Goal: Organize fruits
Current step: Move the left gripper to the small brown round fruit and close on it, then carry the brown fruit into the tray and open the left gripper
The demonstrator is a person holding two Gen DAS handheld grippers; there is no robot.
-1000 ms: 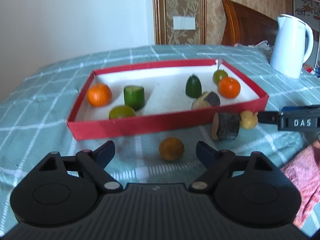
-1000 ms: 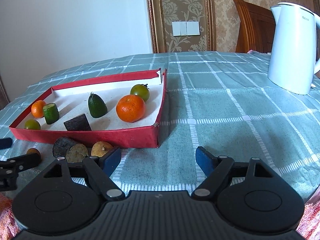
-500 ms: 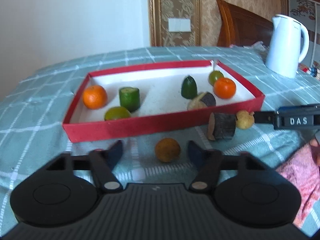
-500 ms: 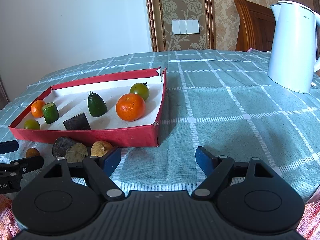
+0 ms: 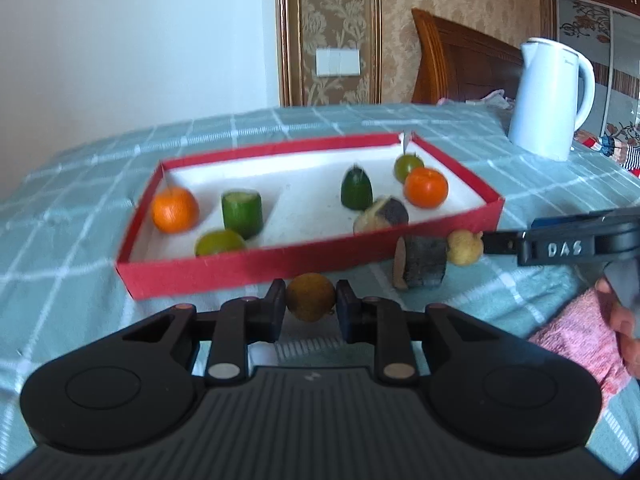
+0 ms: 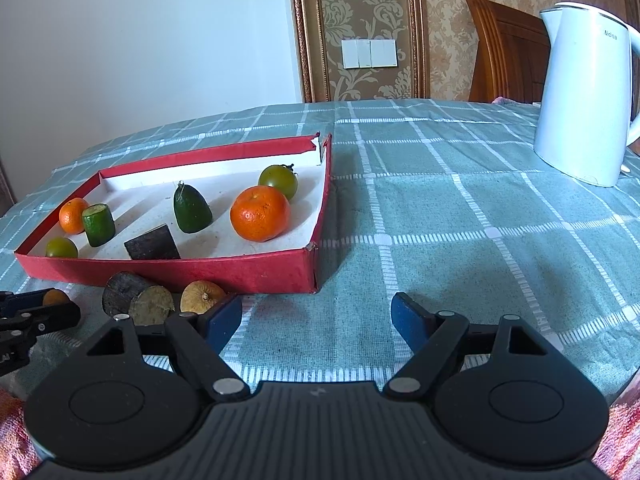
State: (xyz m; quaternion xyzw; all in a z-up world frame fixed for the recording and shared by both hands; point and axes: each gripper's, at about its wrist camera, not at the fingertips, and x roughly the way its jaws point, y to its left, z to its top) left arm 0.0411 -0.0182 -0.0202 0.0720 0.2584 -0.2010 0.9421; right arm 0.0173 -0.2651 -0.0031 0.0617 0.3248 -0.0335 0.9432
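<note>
Left wrist view: the left gripper (image 5: 311,307) has its jaws pinching a small brown round fruit (image 5: 310,297) just in front of the red tray's (image 5: 256,270) near wall.
Right wrist view: the right gripper (image 6: 317,320) has its jaws spread over bare checked cloth on the surface (image 6: 460,216), nothing between them; only here does the sawn face of the dark log piece (image 6: 138,298) show.
Hand pose: both grippers tilt downward toward the surface; a hand (image 5: 622,316) above a pink sleeve shows at the right edge.
Log axis: lying on its side, long axis roughly along the tray's near wall.
Yellowish fruit (image 6: 202,296): just beside the log.
</note>
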